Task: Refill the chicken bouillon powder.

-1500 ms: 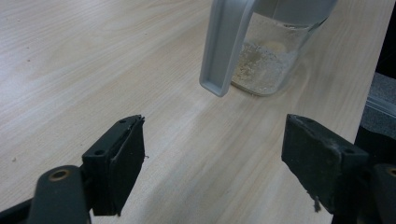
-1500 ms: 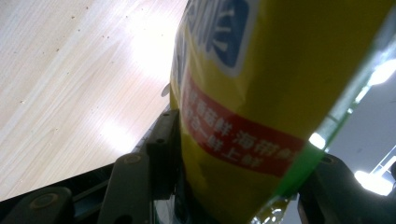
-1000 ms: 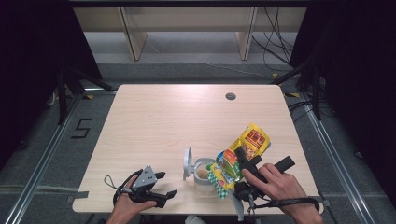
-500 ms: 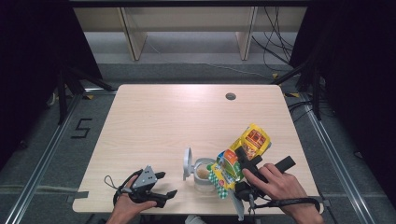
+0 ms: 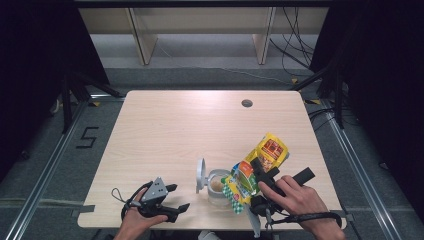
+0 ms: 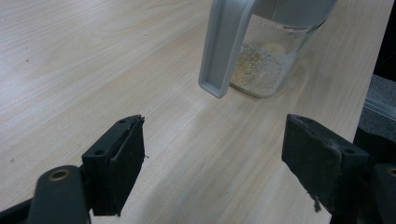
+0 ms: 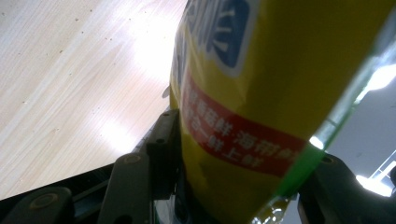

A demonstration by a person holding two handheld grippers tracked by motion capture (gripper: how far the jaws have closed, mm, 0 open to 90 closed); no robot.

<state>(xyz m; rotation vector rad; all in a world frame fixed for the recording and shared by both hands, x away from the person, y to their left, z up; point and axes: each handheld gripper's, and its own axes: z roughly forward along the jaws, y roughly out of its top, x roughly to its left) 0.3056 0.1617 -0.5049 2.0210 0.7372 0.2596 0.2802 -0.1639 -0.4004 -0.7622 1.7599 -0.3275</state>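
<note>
Sitting on a pale wooden table (image 5: 190,130) with a faint lengthwise grain, lit brightest along its far edge and bearing a small round cable hole (image 5: 246,103) near the far right corner. Standing toward the near edge, right of centre: a clear jar (image 5: 218,187) with its grey hinged lid (image 5: 201,175) tipped up on the left, holding a shallow layer of pale crumbly grains, seen in the left gripper view (image 6: 261,70) with the lid hanging down in front. Resting near the near left corner, gripped by a hand: the left gripper (image 5: 175,198), jaws standing wide apart with nothing but bare table between them (image 6: 212,172), aimed rightward at the jar. Tilting over the jar's right rim: a yellow snack bag (image 5: 257,167) with red and green printing, mouth end down by the jar, clamped between the pads of the right gripper (image 5: 264,172), jaws about half closed on it; looming close and blurred in the right gripper view (image 7: 261,107). Surrounding the table: grey carpet-like flooring, metal rails (image 5: 45,175) running along both sides, a taped "5" mark (image 5: 88,137) on the floor to the left, black curtains at either side, pale wooden shelving legs (image 5: 142,37) and loose cables (image 5: 295,45) at the far end.
</note>
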